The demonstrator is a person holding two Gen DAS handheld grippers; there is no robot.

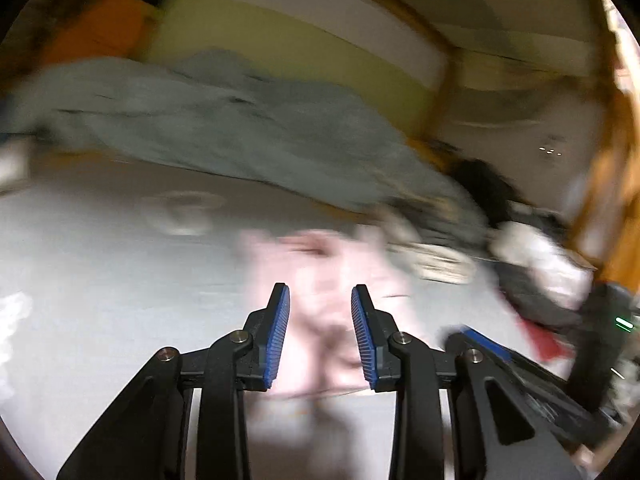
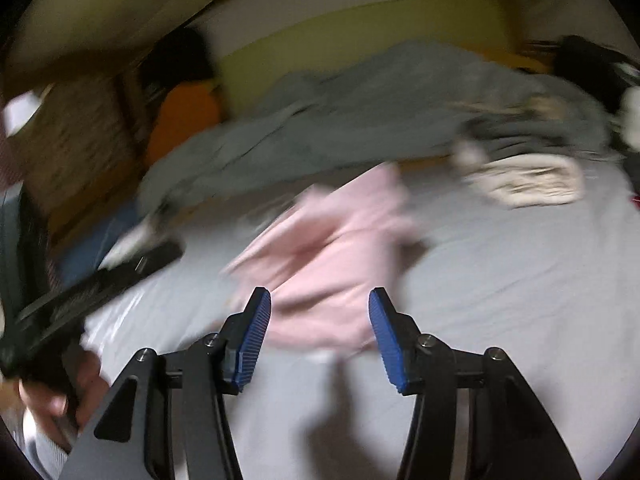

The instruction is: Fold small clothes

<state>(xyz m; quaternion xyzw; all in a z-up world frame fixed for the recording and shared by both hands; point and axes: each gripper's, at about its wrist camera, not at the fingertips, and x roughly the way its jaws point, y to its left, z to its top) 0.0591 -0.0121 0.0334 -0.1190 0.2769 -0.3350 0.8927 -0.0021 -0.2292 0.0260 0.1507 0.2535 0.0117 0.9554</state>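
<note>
On a pale grey bed sheet [image 2: 500,264] lies a crumpled pink garment of soft cloth [image 2: 332,248], near the middle, with bare sheet open to its right and toward the camera. Both views are blurred. The right gripper [image 2: 320,336] hovers at the garment's near edge, its blue ribbed pads parted wide and holding nothing. The left gripper [image 1: 320,336] has its pads partly open with pink cloth showing between them; whether they pinch it I cannot tell. Behind, a rumpled grey blanket [image 2: 360,120] runs along the sheet's far edge, a cream knitted item [image 2: 528,184] beside it.
</note>
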